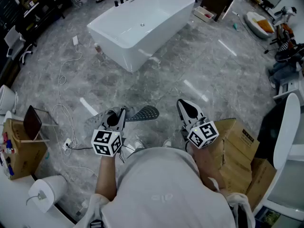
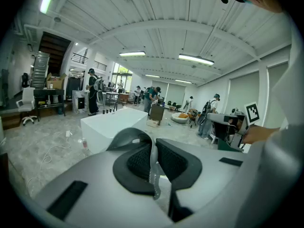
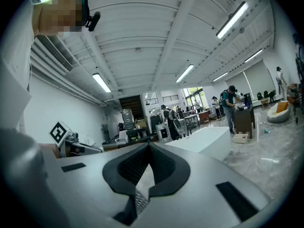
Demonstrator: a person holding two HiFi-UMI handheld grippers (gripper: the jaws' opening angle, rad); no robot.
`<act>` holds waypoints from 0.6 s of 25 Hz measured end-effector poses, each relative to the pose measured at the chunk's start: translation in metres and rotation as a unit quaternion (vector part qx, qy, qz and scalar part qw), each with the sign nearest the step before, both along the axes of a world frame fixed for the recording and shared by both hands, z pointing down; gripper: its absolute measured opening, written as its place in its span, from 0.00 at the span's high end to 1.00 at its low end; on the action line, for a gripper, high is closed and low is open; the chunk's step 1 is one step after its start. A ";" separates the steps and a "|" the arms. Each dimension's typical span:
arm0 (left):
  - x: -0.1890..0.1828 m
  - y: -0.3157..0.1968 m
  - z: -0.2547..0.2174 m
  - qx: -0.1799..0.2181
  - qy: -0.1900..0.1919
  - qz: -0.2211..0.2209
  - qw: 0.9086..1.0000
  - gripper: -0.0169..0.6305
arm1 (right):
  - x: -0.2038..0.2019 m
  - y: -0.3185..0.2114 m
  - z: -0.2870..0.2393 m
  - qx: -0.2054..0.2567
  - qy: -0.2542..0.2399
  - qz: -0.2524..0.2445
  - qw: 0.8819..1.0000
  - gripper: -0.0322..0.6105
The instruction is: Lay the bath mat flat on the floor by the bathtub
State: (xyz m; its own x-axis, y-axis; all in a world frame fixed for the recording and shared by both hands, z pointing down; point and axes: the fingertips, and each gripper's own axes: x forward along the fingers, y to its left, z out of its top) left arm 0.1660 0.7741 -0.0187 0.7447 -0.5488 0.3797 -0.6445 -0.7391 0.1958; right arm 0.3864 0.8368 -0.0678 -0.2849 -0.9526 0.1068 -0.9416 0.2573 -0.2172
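The white bathtub (image 1: 142, 23) stands on the grey marble floor well ahead of me; it also shows as the bathtub (image 2: 111, 122) and the bathtub (image 3: 209, 141) in the gripper views. My left gripper (image 1: 122, 110) is held at waist height and is shut on an edge of the bath mat (image 1: 145, 113), a dark perforated flap sticking out to its right. In the left gripper view a thin bumpy strip of mat (image 2: 153, 175) is pinched in the left gripper (image 2: 151, 141). My right gripper (image 1: 183, 103) is level with it and shut. A mesh-textured strip of mat (image 3: 138, 199) sits low between the pads of the right gripper (image 3: 148, 146).
Cardboard boxes (image 1: 237, 146) stand close at my right, beside a white chair (image 1: 285, 127). A white cable (image 1: 61, 94) trails over the floor at left, near a box of supplies (image 1: 19, 146) and a paper roll (image 1: 45, 191). A small bottle (image 1: 99, 49) stands by the tub. People work in the background.
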 end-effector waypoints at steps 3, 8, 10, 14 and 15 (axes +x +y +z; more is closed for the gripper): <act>-0.021 -0.010 -0.001 0.000 0.005 -0.020 1.000 0.93 | -0.013 -0.005 -0.001 0.001 0.003 -0.007 1.000 0.91; -0.054 -0.019 -0.003 0.001 0.015 -0.031 0.999 0.93 | -0.038 -0.014 0.004 -0.005 0.008 -0.011 1.000 0.91; -0.066 -0.024 -0.002 0.000 0.023 -0.029 0.999 0.93 | -0.049 -0.019 0.003 -0.002 0.011 -0.009 1.000 0.91; -0.088 -0.037 -0.003 0.007 0.023 -0.026 0.999 0.93 | -0.066 -0.030 0.000 0.007 0.008 0.000 1.000 0.91; -0.094 -0.042 -0.003 0.007 0.022 -0.028 0.999 0.93 | -0.068 -0.033 0.001 0.005 0.008 0.004 1.000 0.91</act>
